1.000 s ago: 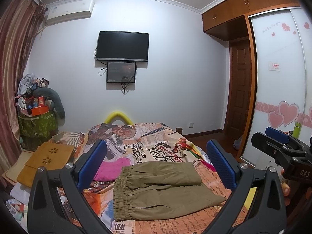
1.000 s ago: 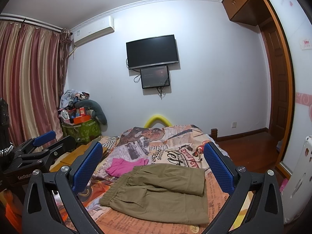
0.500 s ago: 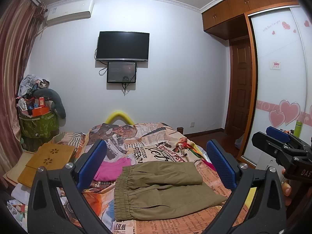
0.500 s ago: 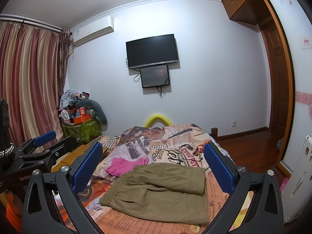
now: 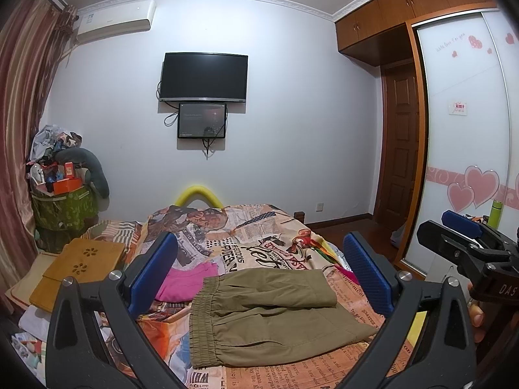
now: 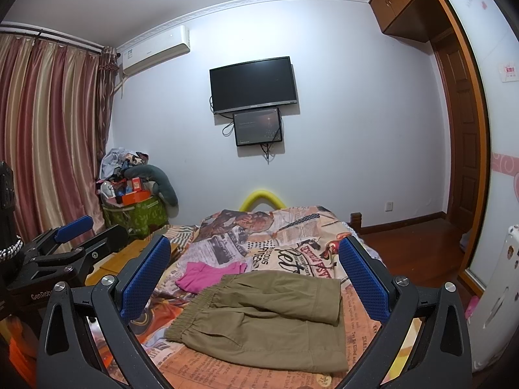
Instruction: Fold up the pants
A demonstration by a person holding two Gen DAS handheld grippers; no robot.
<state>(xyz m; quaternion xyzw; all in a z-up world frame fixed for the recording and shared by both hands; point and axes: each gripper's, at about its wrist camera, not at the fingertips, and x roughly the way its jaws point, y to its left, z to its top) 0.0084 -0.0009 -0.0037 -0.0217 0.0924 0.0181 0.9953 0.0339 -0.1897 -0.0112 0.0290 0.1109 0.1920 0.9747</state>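
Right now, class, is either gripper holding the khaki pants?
No: the khaki pants lie flat on the bed, and the right gripper and left gripper hover open above them.

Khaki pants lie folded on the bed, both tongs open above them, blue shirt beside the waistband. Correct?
Not quite: the garment beside the waistband is pink, not blue, as the right wrist view shows. The rest holds: the khaki pants lie folded on the bed, with the left tongs and right tongs open above them.

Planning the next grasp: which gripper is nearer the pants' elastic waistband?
Left. The left gripper sits on the waistband side; the right gripper is over toward the leg ends. Both hover open.
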